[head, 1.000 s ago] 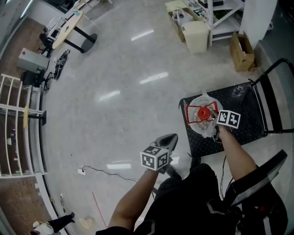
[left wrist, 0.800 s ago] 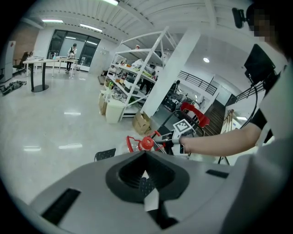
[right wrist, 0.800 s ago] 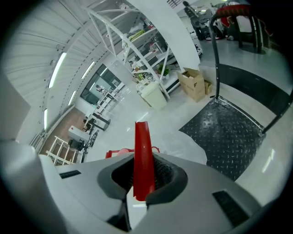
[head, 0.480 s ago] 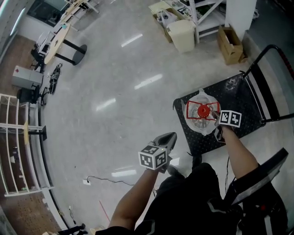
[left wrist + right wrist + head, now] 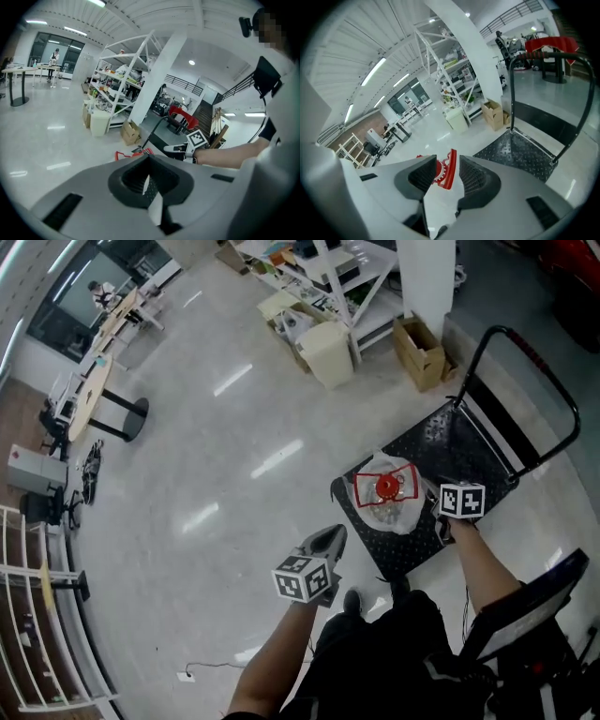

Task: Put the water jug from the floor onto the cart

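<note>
The clear water jug (image 5: 389, 509) with a red cap and red handle (image 5: 384, 486) stands on the black deck of the cart (image 5: 441, 442). My right gripper (image 5: 437, 500) is just right of the jug, and its jaws are opening. In the right gripper view the red handle (image 5: 450, 169) shows in the gap of the right gripper (image 5: 443, 176), and the pads do not press on it. My left gripper (image 5: 328, 540) hangs over the floor left of the cart. In the left gripper view the left gripper (image 5: 149, 180) is shut with nothing in it.
The cart's tall push handle (image 5: 525, 362) rises at its far end. Beyond it stand a cardboard box (image 5: 419, 352), a white bin (image 5: 330, 352) and a white shelf rack (image 5: 356, 277). Tables (image 5: 94, 399) and a railing (image 5: 28, 615) line the left side of the glossy floor.
My right gripper has let go of the red handle and drawn back to the right, away from the jug. My left gripper has risen a little.
</note>
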Available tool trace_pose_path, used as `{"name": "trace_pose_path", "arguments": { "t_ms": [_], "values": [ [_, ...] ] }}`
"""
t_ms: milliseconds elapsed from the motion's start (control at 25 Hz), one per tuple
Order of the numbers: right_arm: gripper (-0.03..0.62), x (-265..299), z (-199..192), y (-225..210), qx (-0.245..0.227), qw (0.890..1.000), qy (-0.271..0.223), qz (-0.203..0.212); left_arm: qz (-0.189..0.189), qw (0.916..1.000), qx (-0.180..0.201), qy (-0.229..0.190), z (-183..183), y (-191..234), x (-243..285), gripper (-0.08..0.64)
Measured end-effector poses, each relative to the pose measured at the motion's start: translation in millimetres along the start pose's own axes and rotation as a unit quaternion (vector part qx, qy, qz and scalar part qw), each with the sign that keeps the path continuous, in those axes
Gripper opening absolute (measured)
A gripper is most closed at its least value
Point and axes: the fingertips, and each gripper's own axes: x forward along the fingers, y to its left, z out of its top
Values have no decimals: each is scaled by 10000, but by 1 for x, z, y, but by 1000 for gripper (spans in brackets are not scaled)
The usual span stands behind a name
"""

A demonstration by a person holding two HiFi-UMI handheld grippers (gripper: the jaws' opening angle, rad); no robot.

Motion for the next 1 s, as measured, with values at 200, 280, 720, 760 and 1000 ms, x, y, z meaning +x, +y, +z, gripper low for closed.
{"name": "trace_pose_path", "arguments": {
  "t_ms": [200, 280, 720, 760, 1000],
  "values": [
    [146, -67, 36, 47, -46, 9956, -907, 227, -678, 9957, 601, -203, 29, -23, -3, 0],
    [146, -97, 49, 71, -185, 9915, -1265, 257, -915, 9917, 856, -284, 41, -31, -10, 0],
    [3, -236, 58, 164, -720, 9681, -2389, -237, -2168, 9509, 2126, -597, 82, -95, -54, 0],
    [3, -244, 52, 167, -732, 9667, -2424, -377, -2336, 9461, 2156, -626, 83, -102, -56, 0],
    [3, -311, -14, 169, -317, 9558, -2685, -1156, -3078, 9225, 2258, -576, 53, -141, -75, 0]
  ]
}}
